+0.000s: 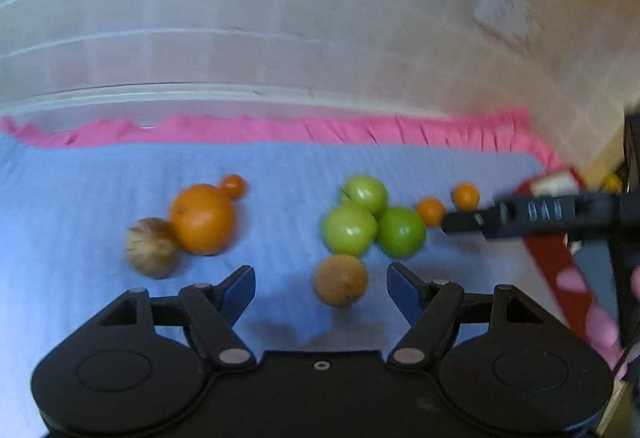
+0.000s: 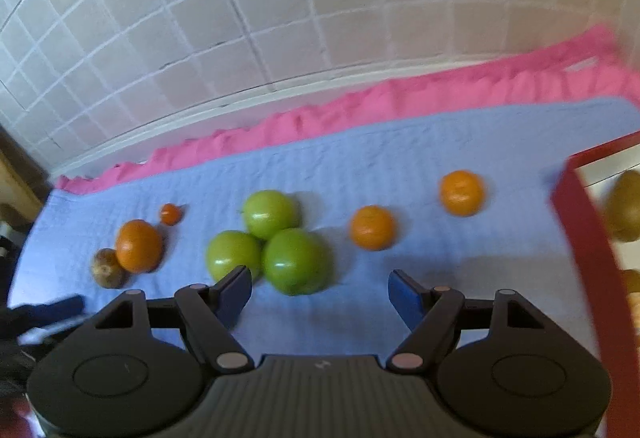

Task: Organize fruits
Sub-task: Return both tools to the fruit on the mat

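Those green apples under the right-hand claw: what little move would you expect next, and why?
Probably the right gripper eases forward and down over the nearest green apple. Its jaws stand open and empty, and that apple lies just beyond them on the blue cloth, touching two other green apples. A red-rimmed tray lies to the right, a likely place to put it.

Smearing with motion blur across the whole left wrist view, softening the brown fruit (image 1: 341,280) near the fingers and the striped round one (image 1: 151,248) beside the large orange (image 1: 202,218). Hiding part of the red tray (image 1: 554,262) behind the right gripper (image 1: 460,224), itself running off the right edge. Cutting off the tray's greenish fruit (image 2: 624,205) at the right wrist view's border, too blurred for identifying.
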`<state>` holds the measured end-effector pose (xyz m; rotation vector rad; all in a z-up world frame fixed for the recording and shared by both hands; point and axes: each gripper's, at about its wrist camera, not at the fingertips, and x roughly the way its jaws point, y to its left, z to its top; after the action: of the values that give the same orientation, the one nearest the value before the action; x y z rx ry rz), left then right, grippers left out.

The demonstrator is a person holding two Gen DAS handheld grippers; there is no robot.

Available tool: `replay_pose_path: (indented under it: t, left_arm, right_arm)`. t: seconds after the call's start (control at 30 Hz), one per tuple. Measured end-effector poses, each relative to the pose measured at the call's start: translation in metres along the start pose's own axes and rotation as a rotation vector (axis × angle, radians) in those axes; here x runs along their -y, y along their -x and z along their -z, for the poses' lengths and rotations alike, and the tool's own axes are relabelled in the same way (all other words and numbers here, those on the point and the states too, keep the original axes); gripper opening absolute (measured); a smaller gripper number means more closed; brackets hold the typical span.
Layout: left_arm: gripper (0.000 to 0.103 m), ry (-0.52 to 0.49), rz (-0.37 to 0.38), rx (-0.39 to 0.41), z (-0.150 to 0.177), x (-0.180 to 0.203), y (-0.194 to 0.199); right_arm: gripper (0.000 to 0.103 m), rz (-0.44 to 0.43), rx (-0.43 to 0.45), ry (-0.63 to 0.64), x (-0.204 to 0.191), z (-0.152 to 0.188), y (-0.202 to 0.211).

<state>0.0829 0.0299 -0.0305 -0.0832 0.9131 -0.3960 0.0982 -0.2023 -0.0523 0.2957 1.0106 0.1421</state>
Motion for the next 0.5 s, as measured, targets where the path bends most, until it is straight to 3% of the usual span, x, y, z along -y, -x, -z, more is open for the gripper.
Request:
replay_pose_path:
  t: [0.2, 0.3, 0.4, 0.47, 0.5]
  left_arm:
    - [0.086, -0.056, 0.026, -0.092, 0.002, 0.014, -0.041]
    - [0.086, -0.055, 0.027, -0.110, 0.001, 0.015, -0.057]
    - [0.085, -0.064, 0.030, -0.125, 0.001, 0.015, -0.067]
    - [0.077, -0.077, 0.039, -0.133, 0.001, 0.016, -0.071]
    - [0.066, -0.083, 0.040, -0.135, 0.000, 0.017, -0.074]
  right_arm:
    - [0.076, -0.016, -0.036, 0.014, -0.003, -0.007, -0.028]
    - [0.065, -0.042, -0.059, 0.019, -0.002, -0.007, -0.040]
    - [0.063, -0.050, -0.072, 0.028, -0.002, -0.007, -0.050]
    - [0.061, -0.056, -0.079, 0.029, -0.002, -0.008, -0.055]
    - [0.060, -0.060, -0.083, 0.026, -0.001, -0.009, -0.058]
